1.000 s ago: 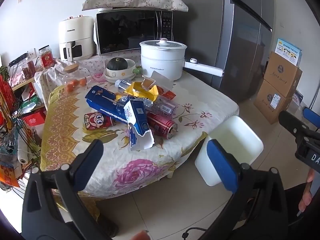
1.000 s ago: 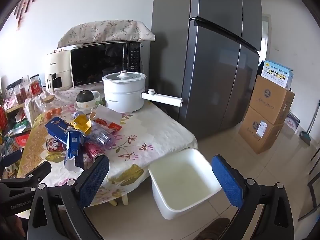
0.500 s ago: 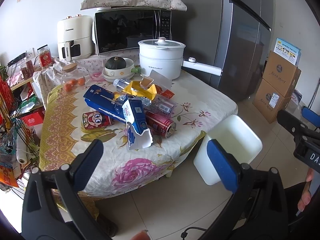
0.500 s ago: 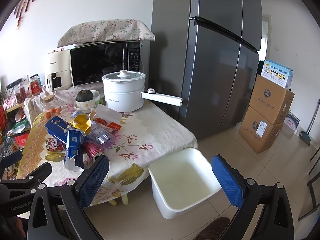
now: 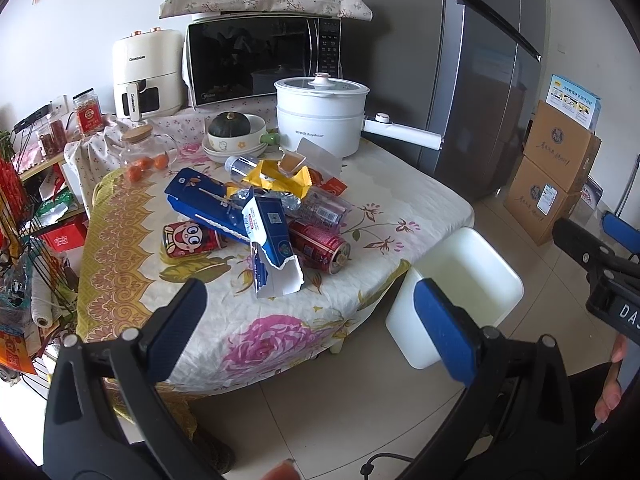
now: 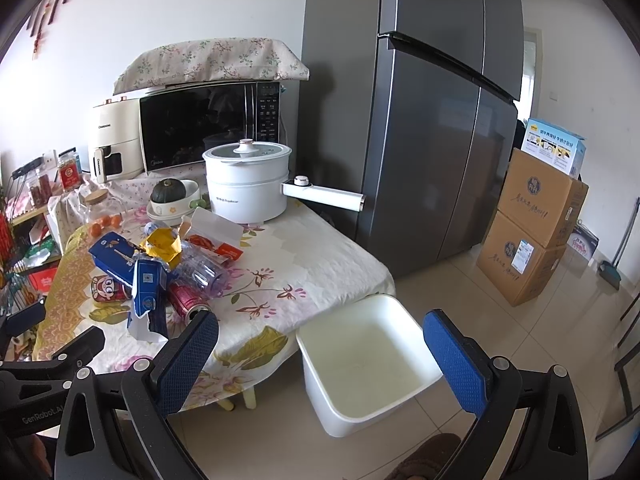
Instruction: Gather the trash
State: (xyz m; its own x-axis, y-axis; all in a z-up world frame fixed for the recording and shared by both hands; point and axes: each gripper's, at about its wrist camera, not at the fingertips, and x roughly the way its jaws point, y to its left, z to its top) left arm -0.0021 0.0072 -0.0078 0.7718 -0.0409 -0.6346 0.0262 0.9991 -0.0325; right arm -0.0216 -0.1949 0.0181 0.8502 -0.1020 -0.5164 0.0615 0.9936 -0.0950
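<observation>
A heap of trash lies mid-table: a torn blue carton [image 5: 272, 244] [image 6: 148, 288], a long blue box [image 5: 200, 204], a red can on its side [image 5: 320, 246] [image 6: 186, 298], a cartoon-face can [image 5: 188, 238], a yellow wrapper [image 5: 280, 180] [image 6: 162, 244] and a crushed clear bottle [image 5: 324, 210]. An empty white bin [image 5: 464, 296] [image 6: 368, 360] stands on the floor at the table's right corner. My left gripper [image 5: 308, 316] hovers open before the table's near edge. My right gripper [image 6: 320, 356] hangs open above the bin's near side.
A white electric pot [image 5: 322, 114], a squash in a bowl [image 5: 234, 128], a glass jar [image 5: 148, 152], a microwave [image 5: 264, 60] and an air fryer [image 5: 144, 76] fill the table's back. A grey fridge [image 6: 432, 120] and stacked cardboard boxes [image 6: 536, 224] stand to the right.
Both views have drifted only slightly; the table scene has shifted a little left in the left wrist view. Nothing was grasped or moved.
</observation>
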